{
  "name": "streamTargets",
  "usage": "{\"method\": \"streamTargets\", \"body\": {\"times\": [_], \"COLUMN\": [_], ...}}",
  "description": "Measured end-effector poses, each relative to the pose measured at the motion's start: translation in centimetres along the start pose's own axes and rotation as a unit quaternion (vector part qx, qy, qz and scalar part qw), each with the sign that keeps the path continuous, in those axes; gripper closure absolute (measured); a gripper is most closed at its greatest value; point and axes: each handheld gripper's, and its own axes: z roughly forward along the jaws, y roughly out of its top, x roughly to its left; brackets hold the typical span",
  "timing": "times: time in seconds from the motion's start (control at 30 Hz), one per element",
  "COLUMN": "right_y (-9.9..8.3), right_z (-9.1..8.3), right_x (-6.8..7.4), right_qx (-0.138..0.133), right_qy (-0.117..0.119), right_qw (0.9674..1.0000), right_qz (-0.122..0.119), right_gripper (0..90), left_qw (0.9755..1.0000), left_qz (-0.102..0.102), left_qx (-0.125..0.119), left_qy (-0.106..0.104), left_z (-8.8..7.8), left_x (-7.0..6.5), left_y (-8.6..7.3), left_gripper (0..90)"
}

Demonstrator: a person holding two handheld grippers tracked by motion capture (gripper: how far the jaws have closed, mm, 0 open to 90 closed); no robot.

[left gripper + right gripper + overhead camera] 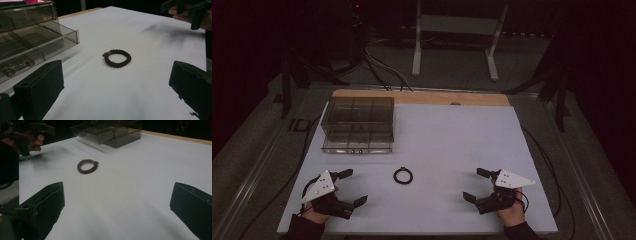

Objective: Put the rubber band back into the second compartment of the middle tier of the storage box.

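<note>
A dark braided bracelet lies flat on the white board, between my two grippers and a little ahead of them. My left gripper rests near the front left edge, open with nothing between its jaws. In the left gripper view the bracelet lies just beyond the gap of the wide-apart jaws of the left gripper. My right gripper sits at the front right, open and empty. In the right gripper view the bracelet lies ahead and to the left of the right gripper.
A clear smoky drawer box stands at the back left of the board, with a drawer pulled out and a small metal item in a lower compartment. Cables and a white stand are behind the table.
</note>
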Motion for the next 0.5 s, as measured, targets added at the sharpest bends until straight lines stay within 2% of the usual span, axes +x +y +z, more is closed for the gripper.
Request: {"method": "streamTargets", "body": {"times": [0.4, 0.5], "right_y": [-0.01, 0.01], "right_z": [0.15, 0.17], "right_x": [0.07, 0.09], "right_qx": [0.012, 0.011], "right_qy": [-0.003, -0.004], "right_qw": [0.9999, 0.9999], "right_qz": [-0.005, -0.006], "right_gripper": [0.0, 0.0], "left_qw": [1.0000, 0.9999], "left_qz": [0.000, 0.006], "left_qx": [0.005, 0.011], "left_qy": [-0.002, -0.003], "left_z": [0.09, 0.17], "left_x": [-0.02, -0.12], "left_y": [0.03, 0.14], "left_gripper": [0.4, 0.4]}}
